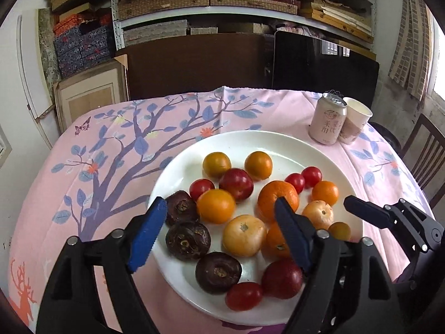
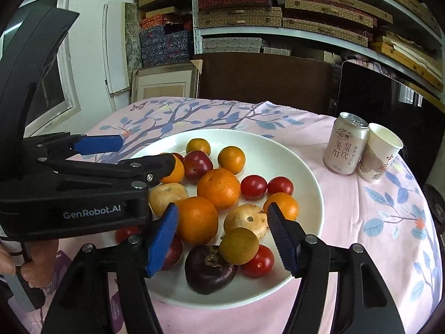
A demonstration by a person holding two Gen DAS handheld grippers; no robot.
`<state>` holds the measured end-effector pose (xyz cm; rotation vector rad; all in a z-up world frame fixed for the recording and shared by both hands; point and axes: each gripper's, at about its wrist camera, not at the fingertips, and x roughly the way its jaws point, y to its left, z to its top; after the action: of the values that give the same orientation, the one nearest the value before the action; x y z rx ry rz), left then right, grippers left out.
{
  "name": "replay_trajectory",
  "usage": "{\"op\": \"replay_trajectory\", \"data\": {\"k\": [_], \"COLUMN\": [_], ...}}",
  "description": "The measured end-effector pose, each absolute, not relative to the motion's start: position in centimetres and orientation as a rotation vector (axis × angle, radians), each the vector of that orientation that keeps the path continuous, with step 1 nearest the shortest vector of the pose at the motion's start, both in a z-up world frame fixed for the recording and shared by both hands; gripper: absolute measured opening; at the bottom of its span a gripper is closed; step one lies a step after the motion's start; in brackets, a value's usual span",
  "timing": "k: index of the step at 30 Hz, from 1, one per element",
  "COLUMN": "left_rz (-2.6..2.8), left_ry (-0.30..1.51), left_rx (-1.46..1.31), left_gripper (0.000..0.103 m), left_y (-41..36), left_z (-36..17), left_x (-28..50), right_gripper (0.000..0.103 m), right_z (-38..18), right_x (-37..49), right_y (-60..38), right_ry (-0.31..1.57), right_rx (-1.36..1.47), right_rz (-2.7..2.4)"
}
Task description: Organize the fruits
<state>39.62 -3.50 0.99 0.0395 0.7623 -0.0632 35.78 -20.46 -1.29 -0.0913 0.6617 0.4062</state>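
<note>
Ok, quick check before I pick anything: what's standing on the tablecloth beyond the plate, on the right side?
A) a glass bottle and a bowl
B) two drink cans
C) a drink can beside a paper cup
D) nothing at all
C: a pink drink can stands beside a paper cup, past the white plate's far right rim.

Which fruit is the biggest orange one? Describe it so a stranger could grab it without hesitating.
Find the white plate on the pink tablecloth, left of the drink can. Near the plate's middle sits the large orange, with two cherry tomatoes just to its right. It is the biggest, deepest orange fruit, with a dimpled peel, unlike the pale onion-like bulb in front.
</note>
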Motion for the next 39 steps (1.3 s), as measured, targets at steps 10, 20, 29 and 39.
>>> {"op": "replay_trajectory", "data": {"k": [10, 20, 29, 39], "left_rz": [-0.032, -0.045, -0.054, -0.038], "left_ry": [0.783, 0.784, 0.785, 0.814], "left_rx": [0.03, 0.082, 0.115, 0.021], "left_gripper": [0.09, 0.096, 0.098, 0.098], "left_y": [-2.6, -2.7, -2.8, -1.3], "left_z": [1.5, 0.5, 0.2, -0.9], "left_x": [34.5, 25.1, 21.4, 21.7], "right_gripper": [0.072, 0.092, 0.099, 0.099], "right_z": [0.1, -0.4, -0.9, -2.1], "right_x": [32.2, 24.8, 21.2, 21.3], "right_y": [-24.4, -25.9, -25.5, -25.8], "right_ry": [0.699, 0.75, 0.742, 0.75], "right_rx": [0.067, 0.122, 0.106, 0.128], "right_rz": [0.387, 0.252, 0.191, 0.212]}}
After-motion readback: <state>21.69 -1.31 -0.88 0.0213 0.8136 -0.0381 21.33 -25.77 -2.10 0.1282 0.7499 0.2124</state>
